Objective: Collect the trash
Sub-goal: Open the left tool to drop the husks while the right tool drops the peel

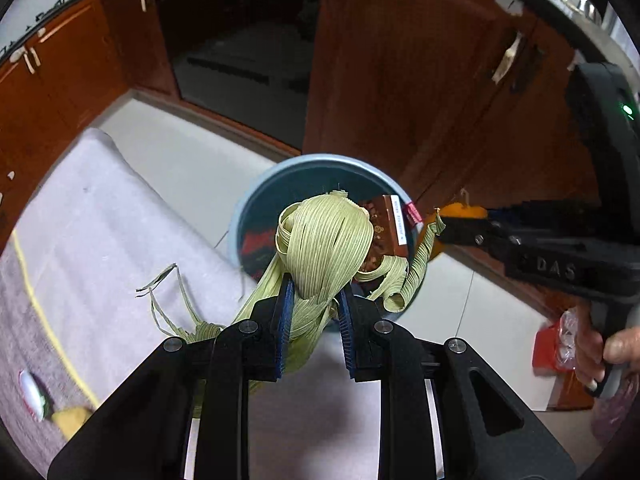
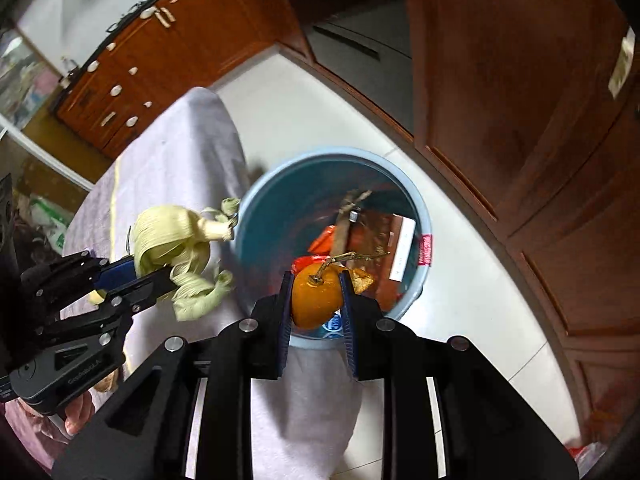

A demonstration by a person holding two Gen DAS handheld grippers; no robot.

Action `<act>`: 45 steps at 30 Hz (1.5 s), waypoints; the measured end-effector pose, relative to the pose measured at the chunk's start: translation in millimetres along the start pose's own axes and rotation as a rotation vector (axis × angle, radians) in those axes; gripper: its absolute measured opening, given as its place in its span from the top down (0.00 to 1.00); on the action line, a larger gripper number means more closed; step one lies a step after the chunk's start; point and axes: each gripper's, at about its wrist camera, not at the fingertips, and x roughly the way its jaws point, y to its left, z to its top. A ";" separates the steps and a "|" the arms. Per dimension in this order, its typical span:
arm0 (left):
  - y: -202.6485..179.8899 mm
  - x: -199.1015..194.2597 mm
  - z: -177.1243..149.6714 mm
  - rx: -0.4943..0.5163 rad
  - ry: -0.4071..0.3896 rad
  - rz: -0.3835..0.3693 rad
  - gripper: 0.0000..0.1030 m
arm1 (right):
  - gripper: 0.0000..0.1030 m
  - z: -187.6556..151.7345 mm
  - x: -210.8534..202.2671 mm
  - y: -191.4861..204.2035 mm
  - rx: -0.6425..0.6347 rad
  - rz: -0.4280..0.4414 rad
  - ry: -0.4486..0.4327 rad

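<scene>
My left gripper [image 1: 314, 296] is shut on a bundle of pale green corn husks [image 1: 326, 244], which curl out over the near rim of a blue trash bin [image 1: 320, 160]. My right gripper [image 2: 316, 292] is shut on an orange fruit peel with a dry stem [image 2: 314, 298], held above the bin's near edge [image 2: 336, 340]. The bin [image 2: 332, 156] stands on the floor beside a table under a grey cloth [image 1: 92, 216] and holds a brown box [image 1: 390, 220] and red wrappers [image 2: 324, 240]. Each gripper shows in the other's view: the right gripper [image 1: 444, 226], the left gripper [image 2: 160, 276].
Brown wooden cabinets [image 1: 420, 80] stand close behind the bin, with an open dark compartment [image 1: 248, 60]. A white object and a yellow scrap [image 1: 70, 416] lie on the cloth at the lower left. A red packet and plastic bag [image 1: 554, 348] sit on the white floor tiles at the right.
</scene>
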 end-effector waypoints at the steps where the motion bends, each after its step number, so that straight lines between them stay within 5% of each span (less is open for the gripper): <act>1: -1.1 6.0 2.4 -0.001 0.007 0.002 0.77 | 0.80 0.5 3.4 -2.7 0.004 -0.004 0.006; 5: -4.5 31.9 11.8 -0.004 0.045 0.005 0.74 | 0.79 2.3 15.5 -14.3 0.020 -0.023 0.027; 8: -3.1 39.7 11.3 -0.003 0.055 0.032 0.54 | 0.79 4.3 20.7 -19.6 0.028 -0.027 0.035; 16: -2.3 33.9 12.2 0.012 0.027 0.052 0.37 | 0.79 9.5 32.0 -17.1 0.023 -0.032 0.051; 29: -7.2 21.7 36.3 0.028 -0.029 0.024 0.36 | 0.79 25.7 21.3 -18.8 0.038 -0.063 0.007; 38: 6.5 12.9 23.3 -0.001 -0.024 0.041 0.30 | 0.78 30.3 31.9 -7.7 0.013 -0.047 0.034; 39: 8.4 10.8 21.0 -0.007 -0.025 0.040 0.25 | 0.73 30.5 33.9 -5.9 0.013 -0.041 0.041; 42: 15.8 1.4 12.7 -0.033 -0.037 0.035 0.12 | 0.36 31.2 34.7 -0.8 0.013 -0.020 0.044; 45: 21.0 -5.4 7.7 -0.044 -0.050 0.037 0.06 | 0.27 30.9 31.7 6.7 -0.003 -0.029 0.038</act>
